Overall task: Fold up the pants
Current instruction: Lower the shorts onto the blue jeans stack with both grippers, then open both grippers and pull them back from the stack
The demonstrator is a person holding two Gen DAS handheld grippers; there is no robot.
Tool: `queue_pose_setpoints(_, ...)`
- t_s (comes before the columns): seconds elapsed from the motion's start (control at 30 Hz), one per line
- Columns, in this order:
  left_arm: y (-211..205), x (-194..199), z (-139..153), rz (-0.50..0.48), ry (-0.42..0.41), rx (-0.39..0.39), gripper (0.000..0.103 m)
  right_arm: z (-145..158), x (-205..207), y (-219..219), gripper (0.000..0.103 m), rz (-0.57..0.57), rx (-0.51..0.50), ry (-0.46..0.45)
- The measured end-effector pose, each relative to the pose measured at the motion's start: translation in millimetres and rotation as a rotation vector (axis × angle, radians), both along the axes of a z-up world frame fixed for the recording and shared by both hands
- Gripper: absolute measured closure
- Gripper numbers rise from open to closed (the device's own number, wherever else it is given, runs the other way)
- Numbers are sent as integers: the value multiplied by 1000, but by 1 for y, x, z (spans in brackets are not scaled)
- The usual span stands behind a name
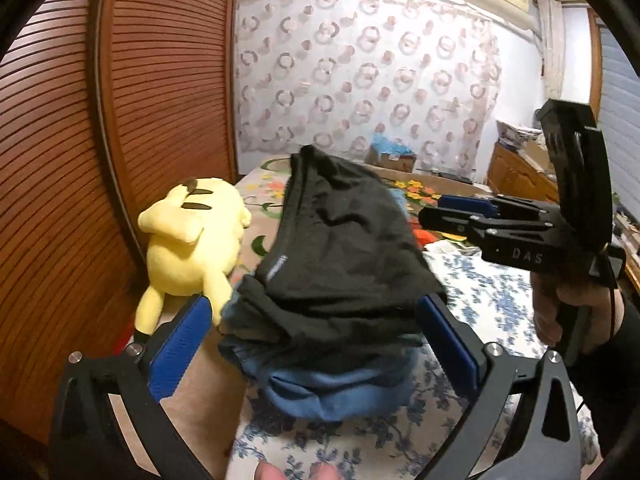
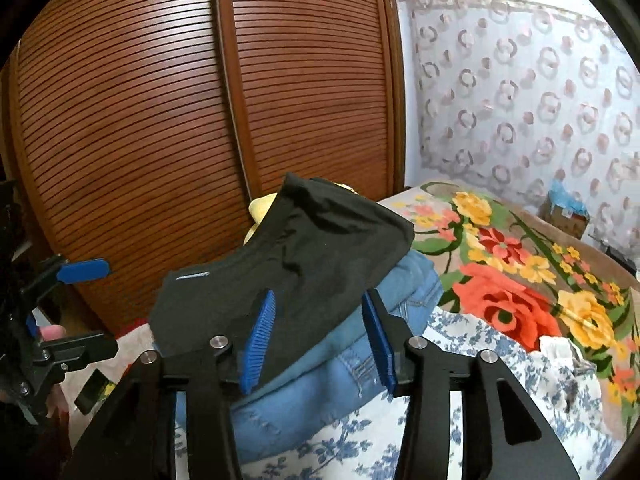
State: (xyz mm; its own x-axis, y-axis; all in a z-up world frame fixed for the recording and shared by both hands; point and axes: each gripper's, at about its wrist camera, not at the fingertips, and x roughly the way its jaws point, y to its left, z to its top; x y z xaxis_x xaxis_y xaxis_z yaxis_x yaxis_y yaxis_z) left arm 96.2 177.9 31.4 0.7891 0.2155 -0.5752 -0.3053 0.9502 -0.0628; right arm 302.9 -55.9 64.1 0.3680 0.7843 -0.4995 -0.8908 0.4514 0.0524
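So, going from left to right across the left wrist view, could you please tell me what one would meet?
Slatted wooden wardrobe door → yellow plush toy → folded black pants on the clothes stack → right gripper, with the hand holding it.

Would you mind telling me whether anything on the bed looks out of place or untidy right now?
Yes: the black pants lie in a rumpled heap on the folded blue jeans, not flat. A yellow plush toy lies beside the pile, against the wardrobe. Both grippers are open, gripping nothing.
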Motion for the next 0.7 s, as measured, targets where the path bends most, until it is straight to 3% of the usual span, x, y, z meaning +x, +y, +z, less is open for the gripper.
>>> queue_pose_setpoints(0.37, -35, -20, 5, -42, -16, 48, 0, 2, -56, -58, 12, -124, 38, -13)
queue_pose_setpoints(0.7, -76, -30, 6, -135, -33, 37, 0, -5, -117, -111, 6, -259, 39, -32)
